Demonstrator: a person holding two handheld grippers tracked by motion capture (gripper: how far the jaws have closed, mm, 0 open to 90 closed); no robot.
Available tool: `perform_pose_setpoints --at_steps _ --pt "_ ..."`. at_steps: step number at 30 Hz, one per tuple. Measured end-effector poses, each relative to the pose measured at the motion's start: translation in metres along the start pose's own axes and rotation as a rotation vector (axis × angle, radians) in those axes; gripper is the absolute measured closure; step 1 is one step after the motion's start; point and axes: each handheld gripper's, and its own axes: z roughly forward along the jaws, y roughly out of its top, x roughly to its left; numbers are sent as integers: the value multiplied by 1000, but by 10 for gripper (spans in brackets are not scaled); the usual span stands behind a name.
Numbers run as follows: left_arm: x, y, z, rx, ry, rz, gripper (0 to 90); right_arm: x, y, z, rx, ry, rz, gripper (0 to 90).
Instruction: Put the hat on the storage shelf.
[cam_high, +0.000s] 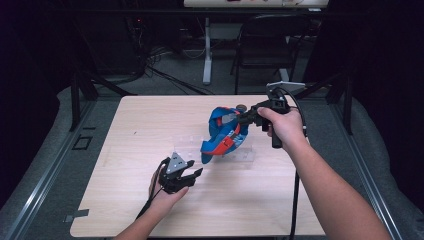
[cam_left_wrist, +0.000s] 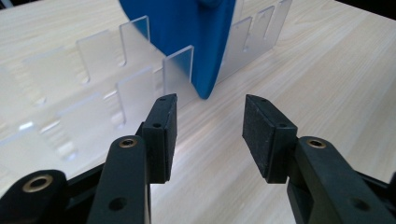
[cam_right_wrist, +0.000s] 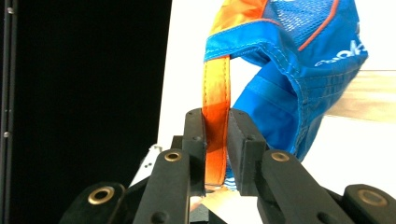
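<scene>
High view: a wooden table (cam_high: 150, 125) filled the centre of the frame. Right of centre, the right tool (cam_high: 248, 118) was clamped on the orange strap (cam_right_wrist: 215, 135) of a blue and orange cap (cam_high: 223, 135), holding it up w/ its peak tip down in a clear slotted rack (cam_high: 245, 156). Gripping the strap probably kept the cap hanging free so its peak could slide btwn the dividers. Lower centre, the left tool (cam_high: 192, 175) rested near the rack w/ jaws apart, holding nothing. In the left gripper view the blue peak (cam_left_wrist: 205, 51) stood btwn clear dividers (cam_left_wrist: 177, 70) at the top centre, just beyond the jaws, likely ready to steady it.
</scene>
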Motion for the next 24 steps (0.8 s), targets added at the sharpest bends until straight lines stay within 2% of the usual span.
perform_pose_setpoints --at_steps 2,6,11,14,19,24 --pt "5 -5 -11 2 -6 -25 552 -2 -1 -1 -2 0 5 775" --pt "12 -12 -22 26 3 -35 545 -4 -2 -3 -22 -18 -2 738" --pt "23 -22 -34 11 21 -65 539 -8 -4 -7 -24 -44 -8 722" --pt "33 -24 -36 14 54 -69 536 -11 -6 -9 -27 -52 -9 711" --pt "49 -30 -37 17 79 -132 533 -14 -11 -9 -38 -82 -25 675" --pt "54 -35 -33 42 92 -142 524 -16 -20 -6 -49 -141 -89 623"
